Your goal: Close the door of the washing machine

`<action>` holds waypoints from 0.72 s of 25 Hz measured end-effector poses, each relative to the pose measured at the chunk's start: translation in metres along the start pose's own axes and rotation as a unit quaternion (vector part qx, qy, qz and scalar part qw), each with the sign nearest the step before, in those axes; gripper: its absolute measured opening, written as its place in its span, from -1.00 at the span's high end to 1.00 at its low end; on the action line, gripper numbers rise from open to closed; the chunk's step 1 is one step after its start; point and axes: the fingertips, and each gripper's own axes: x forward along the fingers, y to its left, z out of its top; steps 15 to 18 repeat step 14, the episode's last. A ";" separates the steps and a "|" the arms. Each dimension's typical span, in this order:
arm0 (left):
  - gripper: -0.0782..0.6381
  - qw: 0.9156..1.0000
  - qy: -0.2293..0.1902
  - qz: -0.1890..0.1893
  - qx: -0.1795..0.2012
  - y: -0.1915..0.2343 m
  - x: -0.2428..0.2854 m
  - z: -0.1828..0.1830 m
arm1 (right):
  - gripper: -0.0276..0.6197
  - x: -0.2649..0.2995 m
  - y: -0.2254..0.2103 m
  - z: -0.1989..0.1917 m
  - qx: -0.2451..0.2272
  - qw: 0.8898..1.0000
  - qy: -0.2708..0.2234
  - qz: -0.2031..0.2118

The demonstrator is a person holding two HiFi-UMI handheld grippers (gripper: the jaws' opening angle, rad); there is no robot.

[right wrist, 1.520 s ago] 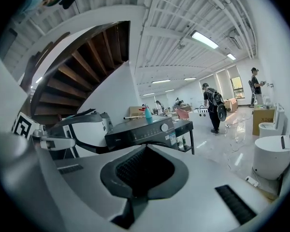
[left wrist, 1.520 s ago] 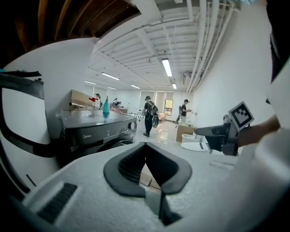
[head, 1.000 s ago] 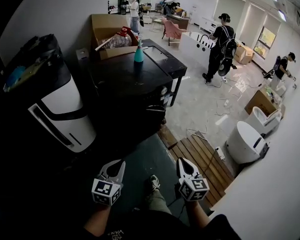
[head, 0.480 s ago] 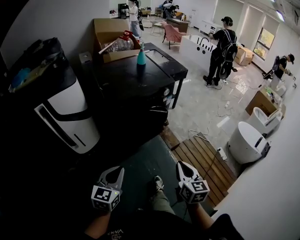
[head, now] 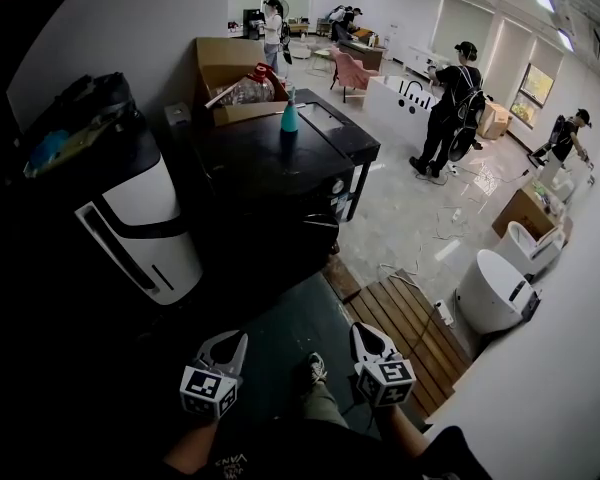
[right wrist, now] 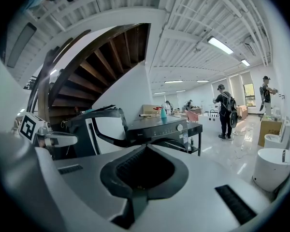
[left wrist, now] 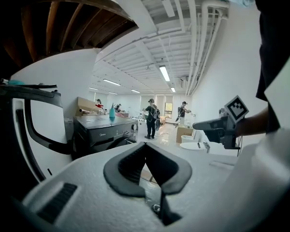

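The black front-loading washing machine (head: pixel 270 183) stands ahead of me beside the wall, with its round door (head: pixel 317 230) swung partly out from the front. It also shows in the left gripper view as the washing machine (left wrist: pixel 104 128) and in the right gripper view as the washing machine (right wrist: pixel 159 128) with its door (right wrist: pixel 178 143) ajar. My left gripper (head: pixel 233 342) and right gripper (head: pixel 365 333) hover side by side over the dark floor, well short of the machine. Both are shut with nothing in them, as are the left gripper (left wrist: pixel 146 145) and right gripper (right wrist: pixel 145 148) in their own views.
A teal bottle (head: pixel 290 118) and a cardboard box (head: pixel 230 73) sit on the washer. A tall black-and-white appliance (head: pixel 140 218) stands at the left. At the right are a wooden slat platform (head: pixel 405 323) and a white round unit (head: pixel 490 288). A person (head: pixel 455 108) stands in the back.
Both grippers have drifted a little across the floor with the head, and the washer sits slightly farther right in the picture. The jaws stay shut.
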 end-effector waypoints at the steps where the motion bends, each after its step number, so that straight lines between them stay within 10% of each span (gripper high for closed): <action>1: 0.76 1.000 -0.001 -0.001 0.001 0.000 0.000 0.000 | 0.92 0.000 0.000 -0.001 0.000 1.000 0.002 -0.002; 18: 0.76 1.000 -0.009 0.006 0.001 -0.003 0.009 -0.002 | 0.92 0.000 -0.013 -0.012 0.002 1.000 0.003 -0.018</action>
